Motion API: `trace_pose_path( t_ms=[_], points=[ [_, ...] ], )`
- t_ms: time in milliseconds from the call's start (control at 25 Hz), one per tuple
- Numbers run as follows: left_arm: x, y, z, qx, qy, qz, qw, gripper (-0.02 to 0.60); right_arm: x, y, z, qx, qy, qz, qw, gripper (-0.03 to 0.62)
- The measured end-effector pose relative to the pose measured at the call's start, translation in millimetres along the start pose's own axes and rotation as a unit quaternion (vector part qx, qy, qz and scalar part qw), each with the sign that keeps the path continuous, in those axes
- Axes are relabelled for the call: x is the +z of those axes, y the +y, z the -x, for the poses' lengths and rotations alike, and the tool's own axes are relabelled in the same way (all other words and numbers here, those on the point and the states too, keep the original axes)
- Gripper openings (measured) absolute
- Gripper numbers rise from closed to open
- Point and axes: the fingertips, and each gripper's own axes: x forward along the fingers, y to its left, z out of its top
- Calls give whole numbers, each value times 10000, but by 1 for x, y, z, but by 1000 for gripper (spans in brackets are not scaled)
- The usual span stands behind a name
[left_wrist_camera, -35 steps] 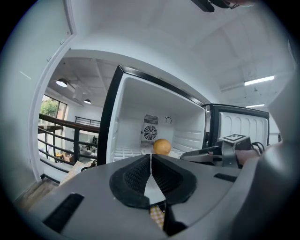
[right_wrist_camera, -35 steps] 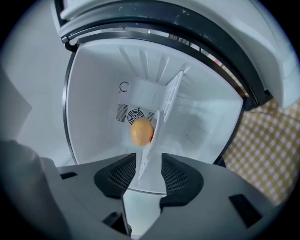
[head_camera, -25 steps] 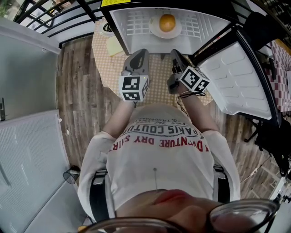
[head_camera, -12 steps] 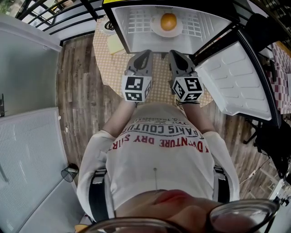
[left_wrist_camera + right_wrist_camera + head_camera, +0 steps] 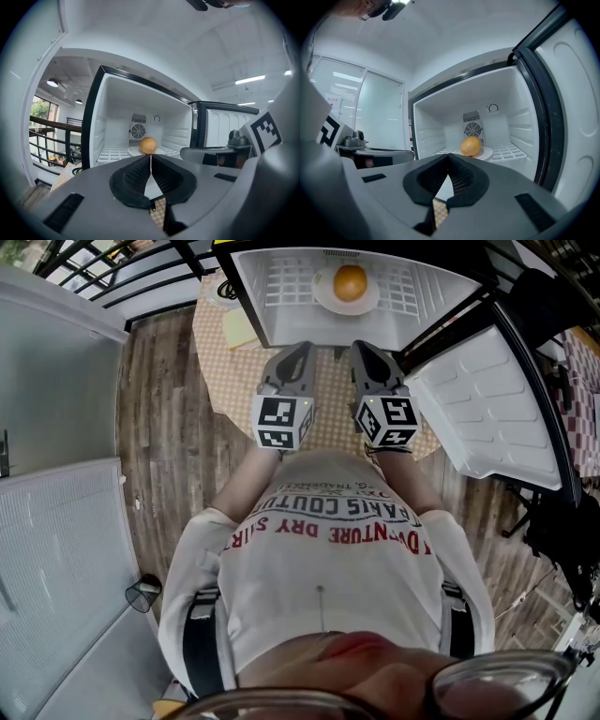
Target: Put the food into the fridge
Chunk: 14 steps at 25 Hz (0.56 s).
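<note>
An orange fruit (image 5: 350, 282) rests on a white plate (image 5: 323, 299) on the wire shelf inside the open fridge (image 5: 272, 306). The fruit (image 5: 148, 145) shows beyond the left jaws, and the same fruit (image 5: 470, 146) beyond the right jaws. Both grippers are held side by side just outside the fridge opening, over a round table. My left gripper (image 5: 296, 350) is shut and holds nothing. My right gripper (image 5: 361, 348) is shut and holds nothing as well. The jaw tips meet in both gripper views, the left gripper (image 5: 150, 156) and the right gripper (image 5: 449, 156).
The fridge door (image 5: 492, 399) stands swung open at the right. A round table with a checked cloth (image 5: 230, 362) sits under the grippers, with a yellow note (image 5: 236, 331) on it. Black railings (image 5: 141, 277) run at the far left. A white panel (image 5: 56, 568) stands at the left.
My right gripper has swung from angled to straight, level with the left one, pointing at the fridge. Both have eased slightly toward the opening.
</note>
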Motion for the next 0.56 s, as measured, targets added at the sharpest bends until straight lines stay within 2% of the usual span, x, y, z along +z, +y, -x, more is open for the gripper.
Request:
trace_pose_path(
  t_ms=[320,560],
  points=[
    [-1,0,0,-18,22,-11,10000,28,-5,3,-3,48,86,51,9999,26],
    [2,4,-2,-15,-15,-30,10000,28,-4,-2,-5,-15,50,-319,9995,26]
  ],
)
